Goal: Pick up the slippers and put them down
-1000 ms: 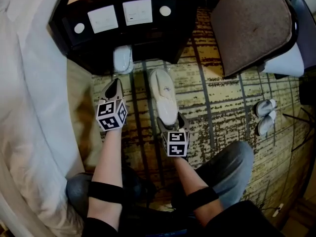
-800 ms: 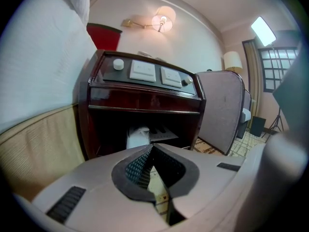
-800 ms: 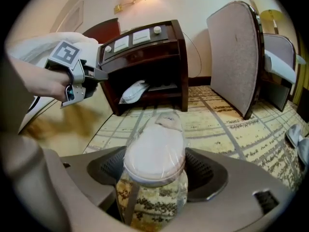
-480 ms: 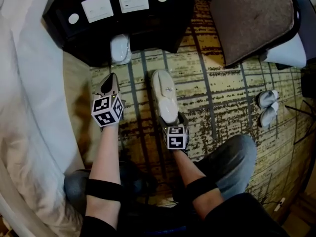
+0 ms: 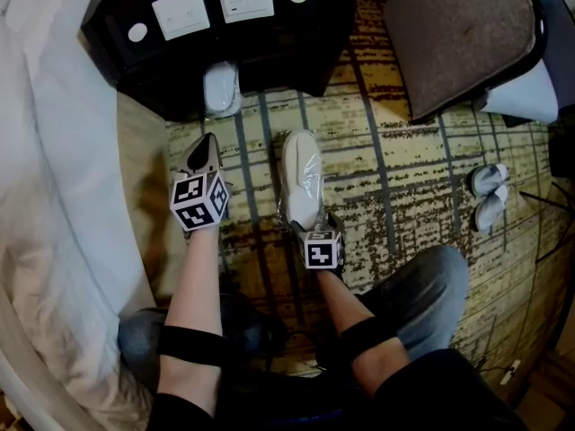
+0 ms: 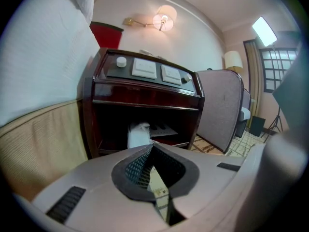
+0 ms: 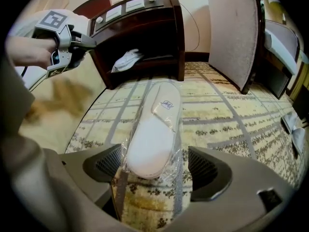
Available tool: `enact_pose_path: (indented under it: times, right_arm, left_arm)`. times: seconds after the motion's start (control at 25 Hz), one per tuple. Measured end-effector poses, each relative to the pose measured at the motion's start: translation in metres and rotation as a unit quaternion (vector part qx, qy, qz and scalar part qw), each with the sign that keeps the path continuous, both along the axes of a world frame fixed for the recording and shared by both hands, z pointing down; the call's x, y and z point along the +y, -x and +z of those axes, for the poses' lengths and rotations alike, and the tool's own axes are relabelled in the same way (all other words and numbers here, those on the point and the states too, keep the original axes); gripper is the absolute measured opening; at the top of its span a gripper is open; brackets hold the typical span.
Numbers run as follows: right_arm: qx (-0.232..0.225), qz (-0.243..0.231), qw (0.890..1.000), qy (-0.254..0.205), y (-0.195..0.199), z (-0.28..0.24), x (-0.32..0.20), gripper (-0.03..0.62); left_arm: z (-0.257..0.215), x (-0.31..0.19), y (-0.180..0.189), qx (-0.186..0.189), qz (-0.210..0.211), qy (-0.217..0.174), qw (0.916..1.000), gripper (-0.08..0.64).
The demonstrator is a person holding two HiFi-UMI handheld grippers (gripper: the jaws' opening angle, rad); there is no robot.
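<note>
A white slipper (image 5: 302,180) in clear plastic wrap lies lengthwise on the patterned carpet (image 5: 404,196). In the right gripper view the slipper (image 7: 153,129) runs away from me toward the nightstand. My right gripper (image 5: 310,225) stands over the slipper's near end. Its jaws (image 7: 153,166) have just been opening, and that end lies between them with a gap on the right side. A second white slipper (image 5: 221,88) sits on the nightstand's low shelf. My left gripper (image 5: 205,148) hangs shut and empty in front of that shelf (image 6: 153,151).
The dark nightstand (image 5: 296,57) stands ahead, with a white bed (image 5: 63,196) along the left. A padded chair (image 5: 458,43) is at the upper right. Another pair of slippers (image 5: 485,203) lies on the carpet at the far right.
My right gripper has come down toward the carpet with the wrapped slipper, and its jaws stand wider round the slipper's end. The left gripper has stayed where it was.
</note>
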State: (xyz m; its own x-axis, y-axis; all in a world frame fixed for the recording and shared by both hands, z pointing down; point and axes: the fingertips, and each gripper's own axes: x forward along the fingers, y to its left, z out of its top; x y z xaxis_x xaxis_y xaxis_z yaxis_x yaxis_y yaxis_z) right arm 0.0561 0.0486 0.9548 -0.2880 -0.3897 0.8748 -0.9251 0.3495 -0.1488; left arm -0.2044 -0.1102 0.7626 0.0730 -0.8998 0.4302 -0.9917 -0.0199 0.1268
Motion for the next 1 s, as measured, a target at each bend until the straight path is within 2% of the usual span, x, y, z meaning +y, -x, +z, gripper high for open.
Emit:
enact_pose_path:
  times: [0.24, 0.28, 0.36, 0.52, 0.64, 0.72, 0.84, 1.0]
  right_arm:
    - [-0.025, -0.008, 0.999, -0.025, 0.007, -0.019, -0.017, 0.457]
    - [-0.031, -0.011, 0.999, -0.035, 0.010, -0.024, -0.022, 0.409]
    - [-0.038, -0.017, 0.997, -0.060, 0.011, -0.035, -0.036, 0.384]
    - [-0.066, -0.022, 0.990, -0.120, 0.021, -0.078, -0.075, 0.284]
    - [-0.079, -0.016, 0.985, -0.155, 0.021, -0.114, -0.099, 0.174]
    - [-0.087, -0.007, 0.982, -0.166, 0.020, -0.146, -0.110, 0.094]
    - [-0.098, 0.001, 0.980, -0.174, 0.020, -0.208, -0.115, 0.019]
    - [-0.107, 0.015, 0.978, -0.179, 0.015, -0.294, -0.113, 0.002]
  left_arm:
    - [0.003, 0.001, 0.002, 0.000, -0.002, 0.001, 1.0000, 0.001]
    - [0.003, 0.001, 0.002, -0.003, 0.001, 0.001, 1.0000, 0.001]
    - [0.003, 0.003, 0.002, -0.012, 0.007, 0.002, 0.9999, 0.001]
    - [-0.001, 0.011, 0.002, -0.015, 0.010, 0.004, 0.9998, 0.001]
    - [-0.010, 0.024, 0.002, -0.015, 0.013, 0.017, 0.9997, 0.001]
    - [-0.024, 0.037, 0.001, -0.010, 0.011, 0.033, 0.9994, 0.001]
    - [-0.062, 0.056, -0.005, 0.000, 0.006, 0.051, 0.9987, 0.001]
    - [-0.134, 0.074, -0.023, 0.005, 0.012, 0.063, 0.9979, 0.001]
